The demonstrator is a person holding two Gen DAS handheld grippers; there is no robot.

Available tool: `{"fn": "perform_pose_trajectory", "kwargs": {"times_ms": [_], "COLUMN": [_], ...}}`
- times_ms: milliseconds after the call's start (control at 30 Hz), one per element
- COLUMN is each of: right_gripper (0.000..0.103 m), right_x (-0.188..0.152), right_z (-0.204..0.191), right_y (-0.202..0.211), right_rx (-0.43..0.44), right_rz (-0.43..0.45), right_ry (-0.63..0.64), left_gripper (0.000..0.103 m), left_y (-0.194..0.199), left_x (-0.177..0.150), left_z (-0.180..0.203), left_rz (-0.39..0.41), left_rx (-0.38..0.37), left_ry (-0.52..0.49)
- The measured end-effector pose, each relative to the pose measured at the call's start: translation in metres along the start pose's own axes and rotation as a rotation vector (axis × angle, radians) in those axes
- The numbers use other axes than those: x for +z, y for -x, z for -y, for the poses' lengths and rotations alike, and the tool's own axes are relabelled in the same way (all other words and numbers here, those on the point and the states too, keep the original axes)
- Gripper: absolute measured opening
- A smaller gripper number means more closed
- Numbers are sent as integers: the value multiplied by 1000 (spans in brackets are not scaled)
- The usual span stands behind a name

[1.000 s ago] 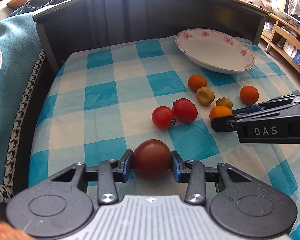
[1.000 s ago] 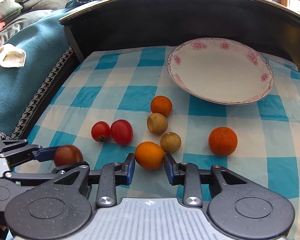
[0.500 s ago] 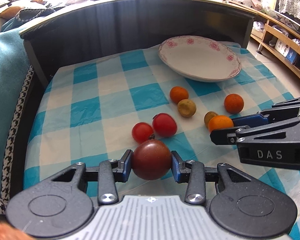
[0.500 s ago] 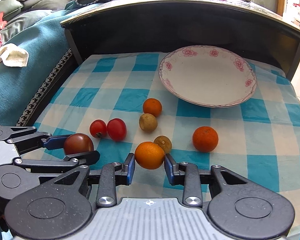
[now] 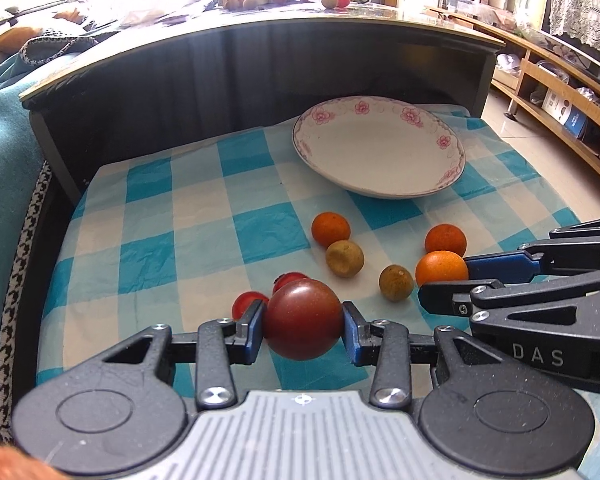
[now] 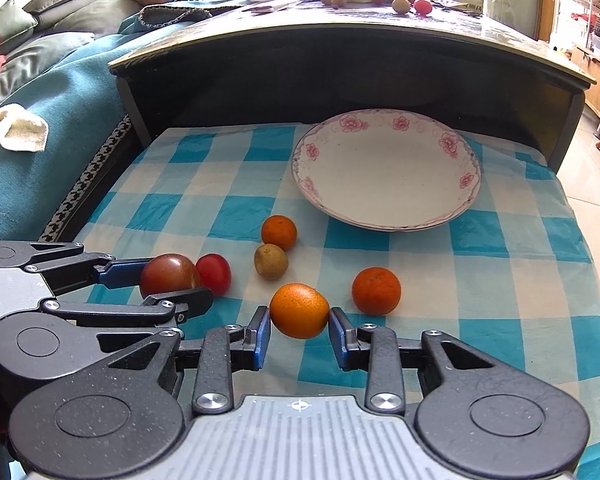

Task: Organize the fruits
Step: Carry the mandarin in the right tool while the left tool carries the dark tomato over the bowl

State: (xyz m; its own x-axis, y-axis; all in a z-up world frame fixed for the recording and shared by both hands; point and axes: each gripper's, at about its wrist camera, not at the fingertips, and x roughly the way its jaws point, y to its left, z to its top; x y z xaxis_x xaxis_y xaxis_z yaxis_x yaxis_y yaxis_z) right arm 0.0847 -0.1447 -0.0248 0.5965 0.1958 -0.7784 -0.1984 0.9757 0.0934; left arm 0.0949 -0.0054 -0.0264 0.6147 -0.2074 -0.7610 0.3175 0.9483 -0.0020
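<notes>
My left gripper (image 5: 303, 326) is shut on a dark red tomato (image 5: 303, 319), held above the checked cloth (image 5: 148, 252). My right gripper (image 6: 299, 330) is shut on an orange (image 6: 299, 311), also raised off the cloth. On the cloth lie two small red tomatoes (image 6: 214, 274), two oranges (image 6: 279, 232) (image 6: 376, 291) and two brownish round fruits (image 5: 344, 258) (image 5: 396, 283). A white flowered plate (image 6: 386, 168) sits empty beyond the fruits, far right. The right gripper shows at the right edge of the left wrist view (image 5: 444, 280).
A dark wooden shelf wall (image 6: 340, 80) rises behind the plate, with more fruit and a box on its top (image 6: 380, 4). A teal sofa with a white cloth (image 6: 16, 132) lies to the left. The cloth's right edge drops to a tiled floor (image 6: 596, 184).
Both grippers have risen and pulled back with their fruits; the tomato and orange left the cloth, and the plate now looks lower and farther.
</notes>
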Motion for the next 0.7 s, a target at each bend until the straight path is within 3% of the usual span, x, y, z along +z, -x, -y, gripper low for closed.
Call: {"fn": "perform_pose_trajectory", "kwargs": {"times_ms": [700], "right_gripper": [28], "right_x": [34], "right_z": [28], "right_y": [-1], "right_rx": [-73], "right_rz": [74], "right_ry": [-52], "left_gripper": [48], "left_y": [-12], "left_x": [45], "left_z": [17], "left_rz": [75], "left_rx": [9], "left_ry": [-26]}}
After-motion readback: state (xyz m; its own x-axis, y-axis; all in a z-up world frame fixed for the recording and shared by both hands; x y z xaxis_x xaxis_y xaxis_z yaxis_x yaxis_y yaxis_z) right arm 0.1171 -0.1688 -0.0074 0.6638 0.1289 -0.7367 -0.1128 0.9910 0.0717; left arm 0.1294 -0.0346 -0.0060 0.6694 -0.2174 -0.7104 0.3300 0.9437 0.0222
